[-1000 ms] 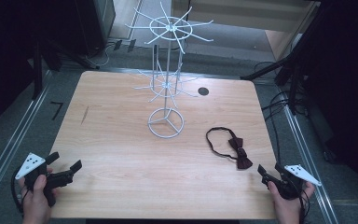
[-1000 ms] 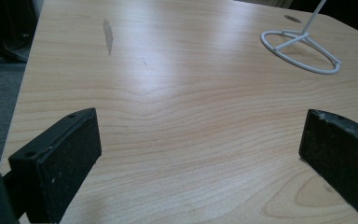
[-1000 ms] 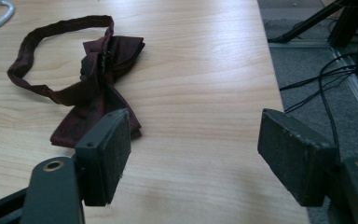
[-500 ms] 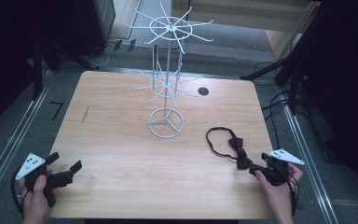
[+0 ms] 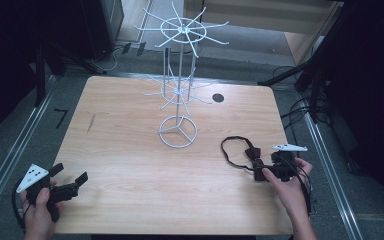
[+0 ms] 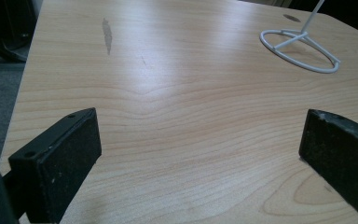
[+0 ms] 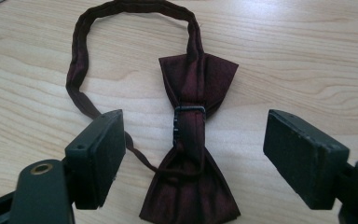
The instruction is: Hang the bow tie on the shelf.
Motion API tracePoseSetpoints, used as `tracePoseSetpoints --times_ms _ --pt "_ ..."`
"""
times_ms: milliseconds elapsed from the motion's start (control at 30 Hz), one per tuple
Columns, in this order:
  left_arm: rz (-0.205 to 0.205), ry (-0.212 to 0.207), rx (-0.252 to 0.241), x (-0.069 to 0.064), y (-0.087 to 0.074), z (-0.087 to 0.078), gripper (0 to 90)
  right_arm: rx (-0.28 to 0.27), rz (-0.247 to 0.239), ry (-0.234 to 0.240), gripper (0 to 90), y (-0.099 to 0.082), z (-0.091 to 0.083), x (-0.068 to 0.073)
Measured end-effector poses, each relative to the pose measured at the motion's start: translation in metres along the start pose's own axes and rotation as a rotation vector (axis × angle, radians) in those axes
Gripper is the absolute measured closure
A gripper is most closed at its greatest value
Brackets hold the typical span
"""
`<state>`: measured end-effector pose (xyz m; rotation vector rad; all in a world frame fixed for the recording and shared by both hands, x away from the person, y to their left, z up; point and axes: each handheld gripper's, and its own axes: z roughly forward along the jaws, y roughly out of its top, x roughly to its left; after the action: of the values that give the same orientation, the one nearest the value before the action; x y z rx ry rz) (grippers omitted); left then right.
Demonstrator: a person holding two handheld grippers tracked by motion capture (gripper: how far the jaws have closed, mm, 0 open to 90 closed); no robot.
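The left hand (image 5: 37, 207) grips the left gripper (image 5: 72, 181) at the near left, its forearm coming in from the bottom edge. The jaws point right and away, standing wide apart with nothing between them. The right hand (image 5: 287, 182) holds the right gripper (image 5: 260, 167) at the near right, reaching forward and inward, jaws aimed left. Its jaws have just been opening and stand apart, the pads (image 7: 98, 154) pressing nothing.

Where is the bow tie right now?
In the high view the bow tie lies on the table's right side, between the white wire stand and the right hand-held gripper.
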<state>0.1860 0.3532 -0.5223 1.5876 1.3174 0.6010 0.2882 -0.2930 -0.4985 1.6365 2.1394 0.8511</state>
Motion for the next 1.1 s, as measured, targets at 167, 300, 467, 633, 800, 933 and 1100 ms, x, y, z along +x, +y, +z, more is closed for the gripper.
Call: tracePoseSetpoints --times_ms 167,300,467,633,800,933,1100 --pt "0.0 -0.001 -0.001 0.0 0.0 0.0 0.0 0.041 0.009 0.011 12.2 0.009 0.006 0.003" --pt "-0.001 -0.002 -0.001 0.0 0.0 0.0 0.0 0.097 -0.005 0.034 0.0 0.016 0.011 0.011" --pt "0.0 -0.003 -0.002 0.0 0.0 0.0 0.0 0.141 -0.022 0.067 0.0 0.025 0.017 0.022" --pt "-0.001 -0.005 -0.002 0.0 0.0 0.0 0.0 0.215 -0.097 0.05 0.0 0.029 0.031 0.036" --pt "0.0 -0.007 -0.002 0.0 0.0 0.0 0.0 0.258 -0.138 -0.02 0.0 0.028 0.039 0.039" --pt "-0.001 -0.008 -0.002 0.0 0.0 0.0 0.0 0.275 -0.147 -0.037 0.0 0.025 0.041 0.038" --pt "0.0 -0.007 -0.001 0.0 0.0 0.0 0.0 0.279 -0.146 -0.049 0.0 0.023 0.045 0.035"
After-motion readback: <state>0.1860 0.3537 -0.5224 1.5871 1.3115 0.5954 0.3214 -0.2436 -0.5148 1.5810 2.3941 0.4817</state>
